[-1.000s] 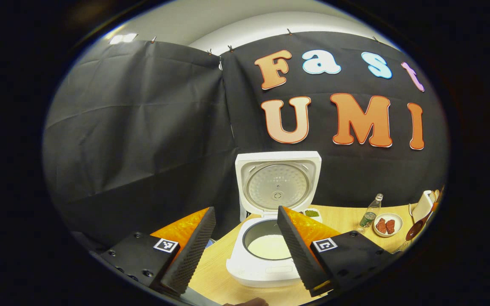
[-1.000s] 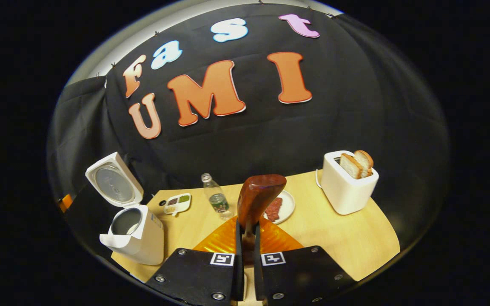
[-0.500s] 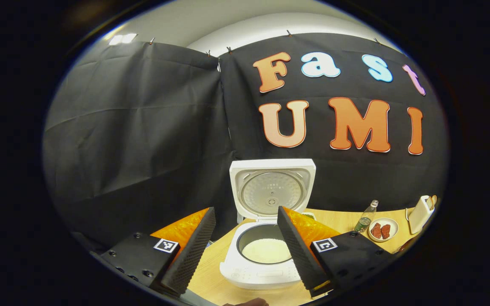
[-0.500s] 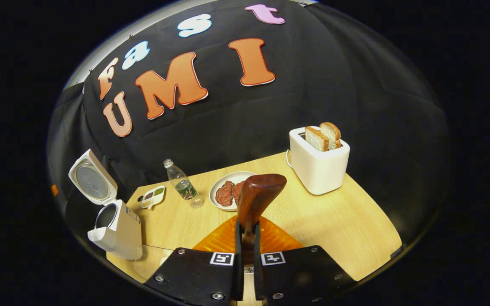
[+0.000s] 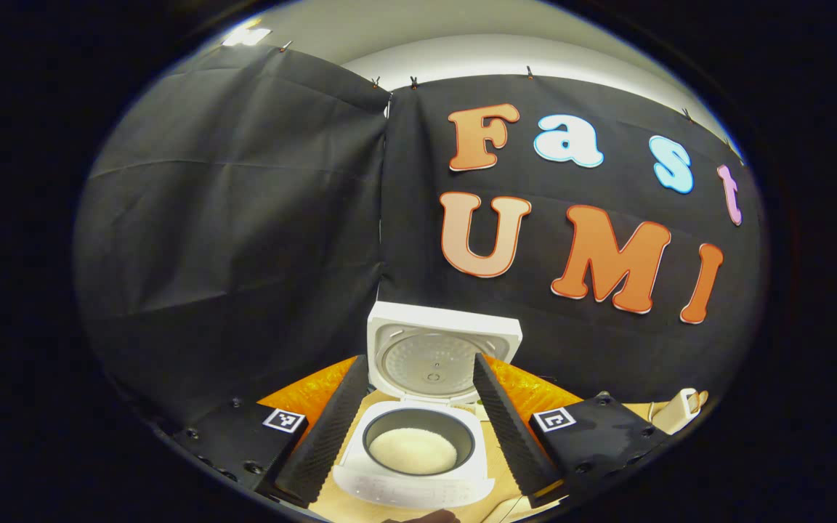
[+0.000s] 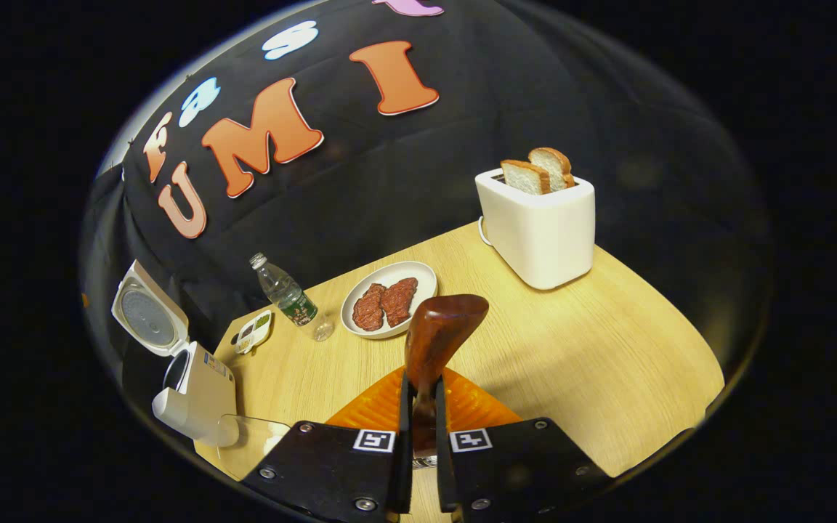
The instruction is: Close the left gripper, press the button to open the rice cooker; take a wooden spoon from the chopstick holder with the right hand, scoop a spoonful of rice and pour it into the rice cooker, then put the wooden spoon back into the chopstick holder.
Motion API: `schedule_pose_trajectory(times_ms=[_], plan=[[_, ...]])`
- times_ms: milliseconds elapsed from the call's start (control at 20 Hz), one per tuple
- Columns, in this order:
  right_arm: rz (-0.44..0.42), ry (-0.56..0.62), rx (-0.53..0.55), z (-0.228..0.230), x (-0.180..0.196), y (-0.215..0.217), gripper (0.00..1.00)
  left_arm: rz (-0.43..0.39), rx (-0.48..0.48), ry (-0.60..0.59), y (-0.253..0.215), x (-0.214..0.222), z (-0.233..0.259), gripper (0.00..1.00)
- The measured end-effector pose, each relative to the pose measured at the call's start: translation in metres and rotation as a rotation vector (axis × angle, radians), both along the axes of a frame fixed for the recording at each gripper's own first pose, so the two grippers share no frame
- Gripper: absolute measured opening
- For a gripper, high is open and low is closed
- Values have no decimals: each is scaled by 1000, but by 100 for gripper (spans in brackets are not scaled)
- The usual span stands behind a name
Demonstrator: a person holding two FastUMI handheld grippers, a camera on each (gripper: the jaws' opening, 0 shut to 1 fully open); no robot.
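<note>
Right claw [image 6: 418, 407] is closed on the wooden spoon [image 6: 439, 335], bowl up over the table [image 6: 571, 349], likely heading to the holder, while the left claw [image 5: 413, 428] waits wide open, empty, before the open rice cooker [image 5: 418, 443].

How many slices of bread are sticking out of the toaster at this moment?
2. Both stand upright in the top slot of the white toaster at the table's far side: one bread slice nearer the rice cooker side, the other just behind it. None else seen.
</note>
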State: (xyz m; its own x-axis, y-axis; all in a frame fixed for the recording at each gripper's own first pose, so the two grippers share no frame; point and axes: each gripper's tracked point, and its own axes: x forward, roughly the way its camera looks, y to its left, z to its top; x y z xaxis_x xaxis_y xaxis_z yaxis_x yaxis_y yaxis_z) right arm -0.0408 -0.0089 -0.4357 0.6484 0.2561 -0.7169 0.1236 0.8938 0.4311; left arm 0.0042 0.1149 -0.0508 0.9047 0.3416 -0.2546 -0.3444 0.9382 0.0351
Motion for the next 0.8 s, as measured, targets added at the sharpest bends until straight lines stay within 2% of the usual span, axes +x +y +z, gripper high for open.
schedule_pose_trajectory(times_ms=[200, 300, 400, 450, 550, 600, 650, 800], plan=[[-23, 34, 0, -1, -2, -5, 18, -32, -12, 15, 7, 49, 15, 98], [-31, 69, -37, 9, -18, -12, 28, -31, 6, 52, 17, 73, 10, 98], [-42, 85, -65, 17, -25, -19, 37, -47, -23, 85, 19, 101, 2, 98], [-42, 85, -80, 23, -30, -23, 45, -41, -28, 111, 26, 115, -4, 98], [-54, 78, -126, 37, -37, -34, 53, -16, -36, 149, 37, 134, -16, 98], [-62, 70, -145, 47, -42, -40, 46, -23, -35, 161, 38, 144, -20, 98], [-71, 55, -159, 58, -46, -44, 60, -26, -18, 165, 42, 156, -21, 98], [-106, 21, -192, 86, -56, -55, 72, -46, 8, 224, 49, 191, -40, 98]])
